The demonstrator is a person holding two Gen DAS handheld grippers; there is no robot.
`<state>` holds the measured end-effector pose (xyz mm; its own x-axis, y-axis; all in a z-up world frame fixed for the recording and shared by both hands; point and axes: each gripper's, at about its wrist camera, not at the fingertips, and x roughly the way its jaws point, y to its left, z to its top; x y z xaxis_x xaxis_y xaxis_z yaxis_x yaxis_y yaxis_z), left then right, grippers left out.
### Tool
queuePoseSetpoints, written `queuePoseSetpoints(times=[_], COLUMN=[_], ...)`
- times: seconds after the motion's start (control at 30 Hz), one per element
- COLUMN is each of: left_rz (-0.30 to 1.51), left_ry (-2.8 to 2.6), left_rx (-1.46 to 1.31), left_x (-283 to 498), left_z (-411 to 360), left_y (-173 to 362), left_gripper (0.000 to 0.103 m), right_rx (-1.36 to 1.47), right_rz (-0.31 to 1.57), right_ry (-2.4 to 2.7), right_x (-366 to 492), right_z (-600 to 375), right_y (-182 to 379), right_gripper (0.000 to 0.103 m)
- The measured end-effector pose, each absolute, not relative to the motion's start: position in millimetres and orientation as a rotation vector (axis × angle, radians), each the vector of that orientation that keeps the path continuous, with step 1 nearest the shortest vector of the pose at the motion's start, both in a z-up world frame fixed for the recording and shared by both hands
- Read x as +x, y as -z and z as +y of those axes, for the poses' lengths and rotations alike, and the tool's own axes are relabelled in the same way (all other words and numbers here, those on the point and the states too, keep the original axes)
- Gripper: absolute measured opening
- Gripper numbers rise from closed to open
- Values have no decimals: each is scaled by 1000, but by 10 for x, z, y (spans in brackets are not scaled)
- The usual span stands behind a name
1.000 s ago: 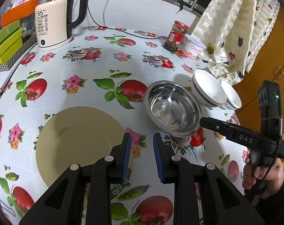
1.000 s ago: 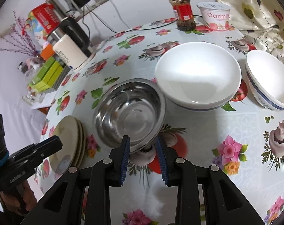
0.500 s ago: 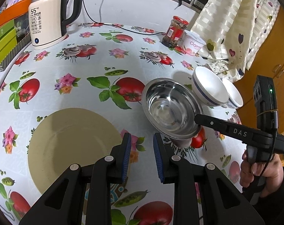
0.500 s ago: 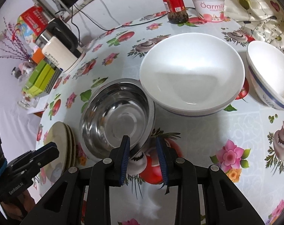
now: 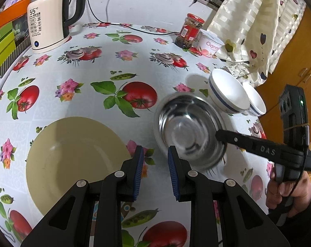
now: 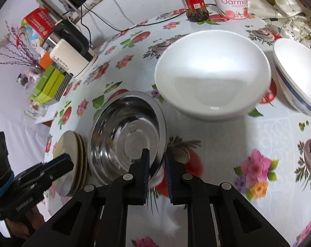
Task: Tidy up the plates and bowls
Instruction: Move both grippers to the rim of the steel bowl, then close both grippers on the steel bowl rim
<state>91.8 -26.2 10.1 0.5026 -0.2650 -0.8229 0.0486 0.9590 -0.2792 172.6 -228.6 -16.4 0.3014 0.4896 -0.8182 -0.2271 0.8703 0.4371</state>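
In the lower middle of the right wrist view, the right gripper (image 6: pixel 157 160) is seen with its jaws just drawn in on the near rim of the steel bowl (image 6: pixel 124 135), one pad inside the wall and one outside, so the bowl is pinched by a thin edge only; the bowl appears blurred in the left wrist view, at centre right of that frame, which suggests it is already being shifted. A slip is the chief risk: a smooth, curved metal rim held at one point could be tipped or twisted out of the pads once lifted, and could be dropped onto the stack of tan plates (image 6: pixel 73 160) lying just beside it at the lower left. Further up the frame, the large white bowl (image 6: pixel 212 72) sits close behind the steel one and could be knocked if the bowl is swung that way, and the blue-banded bowl (image 6: pixel 297 78) at the right edge could be struck in turn. In the left wrist view the left gripper (image 5: pixel 154 160) is held narrowly parted and empty above the top plate's edge, near enough for the two tools to be fouled
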Motion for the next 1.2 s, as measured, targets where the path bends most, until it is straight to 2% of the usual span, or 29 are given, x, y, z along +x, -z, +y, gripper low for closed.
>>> queuePoseSetpoints(times=[0.63,1.2], left_rz=[1050,1064], left_ry=[282,328], left_rx=[-183,-166], left_x=[859,833], left_z=[-613,-725], left_y=[-138,-132], left_gripper=[25,25], right_rx=[293,304], right_rz=[1247,1236], right_ry=[-422,-391], right_x=[1183,1070], right_z=[-2815,-2946], right_y=[171,149], right_gripper=[14,15])
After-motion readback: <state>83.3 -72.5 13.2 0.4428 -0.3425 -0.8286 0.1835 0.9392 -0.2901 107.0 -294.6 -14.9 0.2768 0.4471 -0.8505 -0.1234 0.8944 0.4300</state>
